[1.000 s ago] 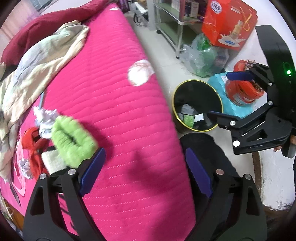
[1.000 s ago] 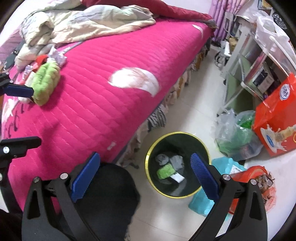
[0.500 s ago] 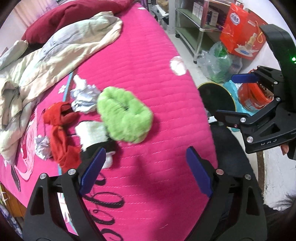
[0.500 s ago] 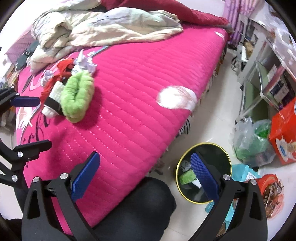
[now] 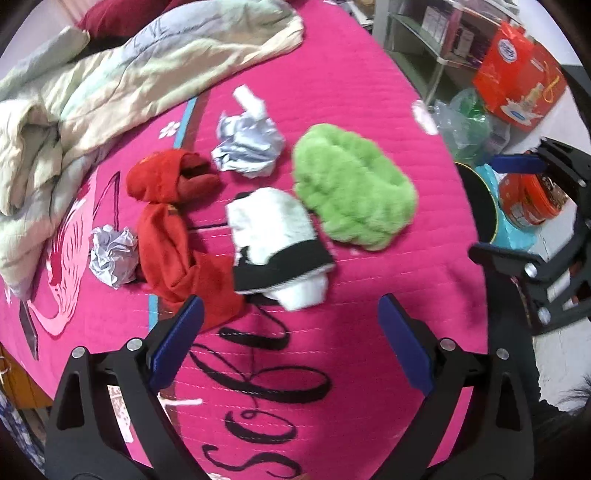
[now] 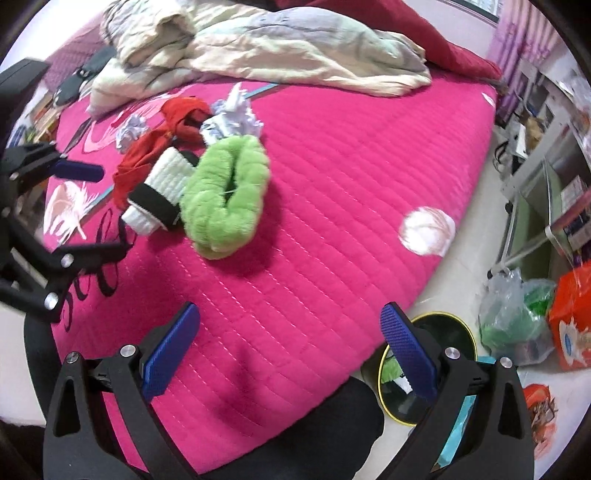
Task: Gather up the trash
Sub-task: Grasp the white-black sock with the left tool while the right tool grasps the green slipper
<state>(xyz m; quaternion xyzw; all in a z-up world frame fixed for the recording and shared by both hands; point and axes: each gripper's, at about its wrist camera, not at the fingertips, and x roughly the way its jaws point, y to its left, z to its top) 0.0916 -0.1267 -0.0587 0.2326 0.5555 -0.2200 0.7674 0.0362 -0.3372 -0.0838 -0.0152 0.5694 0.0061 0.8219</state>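
Left hand-held gripper point(image 5: 288, 328) opening, empty, right hand-held gripper point(image 6: 291, 332) released over bed edge point(image 6: 424, 291), bin point(image 6: 454, 332) below

**Little lettering, none of it fully legible**

Black cursive script point(image 5: 255, 336) is stitched on the quilted pink bedspread point(image 5: 369, 92). It runs from beneath the left claw point(image 5: 290, 299), whose jaws are opening with nothing between them, to just ahead of it. The script seems to begin with a looping "S" at the claw's base, but the word cannot be made out. Far ahead and left of that claw, faint grey letters point(image 5: 147, 31) on the crumpled pale quilt point(image 5: 110, 96) are too blurred to read. Far ahead to its right, the orange-red carton point(image 5: 517, 70) carries a round blue logo point(image 5: 508, 50) with illegible wording.
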